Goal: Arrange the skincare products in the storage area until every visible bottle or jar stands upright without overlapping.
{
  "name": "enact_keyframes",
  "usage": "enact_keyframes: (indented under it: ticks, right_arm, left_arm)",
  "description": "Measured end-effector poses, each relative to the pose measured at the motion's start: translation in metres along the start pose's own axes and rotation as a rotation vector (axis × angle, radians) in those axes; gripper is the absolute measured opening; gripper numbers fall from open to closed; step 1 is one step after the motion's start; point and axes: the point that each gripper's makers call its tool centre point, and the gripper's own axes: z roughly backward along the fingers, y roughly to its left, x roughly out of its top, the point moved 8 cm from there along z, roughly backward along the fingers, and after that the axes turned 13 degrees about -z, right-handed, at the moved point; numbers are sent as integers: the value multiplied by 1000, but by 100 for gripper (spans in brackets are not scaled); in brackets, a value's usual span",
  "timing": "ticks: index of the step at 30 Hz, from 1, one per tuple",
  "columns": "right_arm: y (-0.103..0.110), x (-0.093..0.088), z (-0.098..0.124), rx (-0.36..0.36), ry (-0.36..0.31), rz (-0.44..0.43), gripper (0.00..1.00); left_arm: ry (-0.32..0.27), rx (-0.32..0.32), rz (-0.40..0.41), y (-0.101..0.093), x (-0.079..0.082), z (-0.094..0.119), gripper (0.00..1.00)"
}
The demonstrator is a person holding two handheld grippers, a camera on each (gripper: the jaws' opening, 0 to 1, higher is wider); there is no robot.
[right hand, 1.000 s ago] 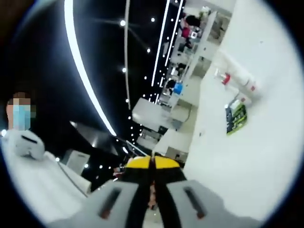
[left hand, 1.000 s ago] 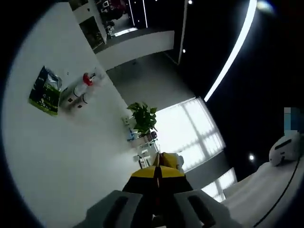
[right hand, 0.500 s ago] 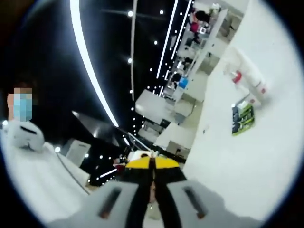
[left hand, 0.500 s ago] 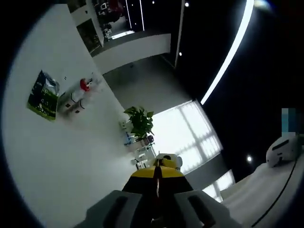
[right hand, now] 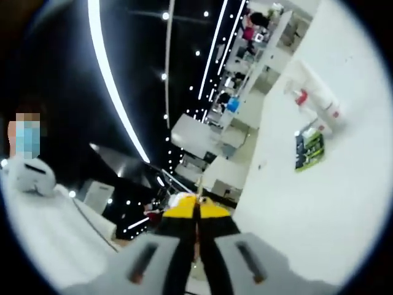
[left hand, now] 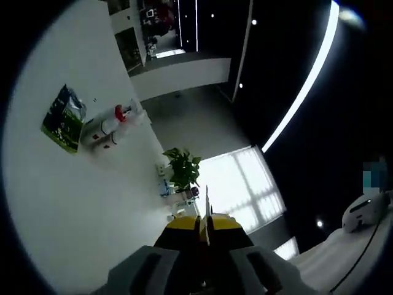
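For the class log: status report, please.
Left gripper shut, right gripper shut, both empty. Bottles and green packet together on white table, far off. Nothing between.

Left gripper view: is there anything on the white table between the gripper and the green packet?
No, in the left gripper view only bare white table lies between the left gripper and the green packet.

A packet (left hand: 62, 118) is lying on the table (left hand: 73, 209). Bottles (left hand: 110, 125) are lying just beside the packet. A plant (left hand: 182, 168) is sitting well past the bottles, beyond the table's edge.
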Motion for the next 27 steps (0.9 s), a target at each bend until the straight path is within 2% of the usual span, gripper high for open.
enact_keyframes:
  ticks: [2, 5, 8, 11, 14, 16, 22, 27]
  right_arm:
    - [-1, 1, 3, 0, -20, -17, 0]
    - [-3, 1, 5, 2, -25, -28, 0]
    - [-3, -2, 4, 4, -26, -34, 0]
    - [-4, -4, 1, 10, -28, -38, 2]
    - [-6, -8, -1, -1, -16, -43, 6]
    - [-5, -10, 0, 3, -7, -44, 1]
    - [-9, -18, 4, -2, 14, -55, 1]
    - [-13, -17, 3, -10, -15, -61, 4]
  left_arm:
    - [24, -1, -35, -1, -1, 0, 3]
    - [38, -10, -25, -2, -2, 1, 1]
    - [43, 11, -72, -4, -2, 3, 1]
    - [19, 28, -60, -3, -1, 5, 0]
    - [-65, 35, -18, -2, 6, 9, 0]
    - [-60, 37, -13, -1, 4, 11, 0]
    - [-47, 61, 1, 0, -5, 16, 0]
    - [-85, 94, 37, 5, -7, 21, 0]
